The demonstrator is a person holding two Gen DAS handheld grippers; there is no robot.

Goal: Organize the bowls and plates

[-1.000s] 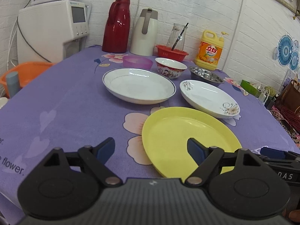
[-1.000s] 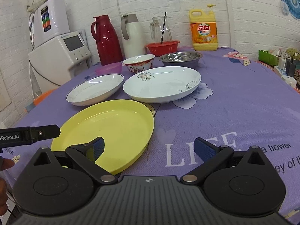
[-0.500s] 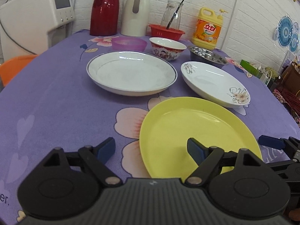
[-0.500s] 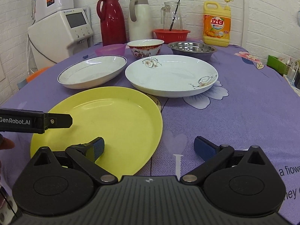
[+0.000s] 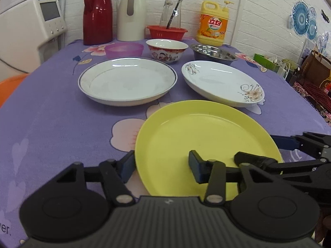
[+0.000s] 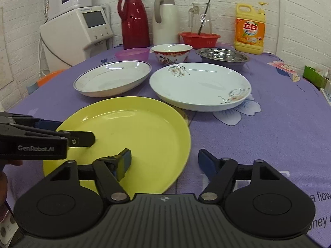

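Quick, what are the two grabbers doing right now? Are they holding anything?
Left gripper: open, straddling the left rim of the yellow plate, not clamped.
Right gripper: open, straddling the plate's right rim, holding nothing.

The nearest plate (image 5: 206,142) lay at the table's (image 5: 51,124) front edge. Behind it sat two more: the rimmed plate (image 5: 127,80) to the left, the flowered plate (image 5: 222,82) to the right. Further back ran three bowls in a row, the plastic bowl (image 5: 124,49) left, the patterned bowl (image 5: 167,49) middle, the steel bowl (image 5: 213,52) right. Against the wall stood two flasks (image 5: 97,12) and a detergent bottle (image 5: 214,23).
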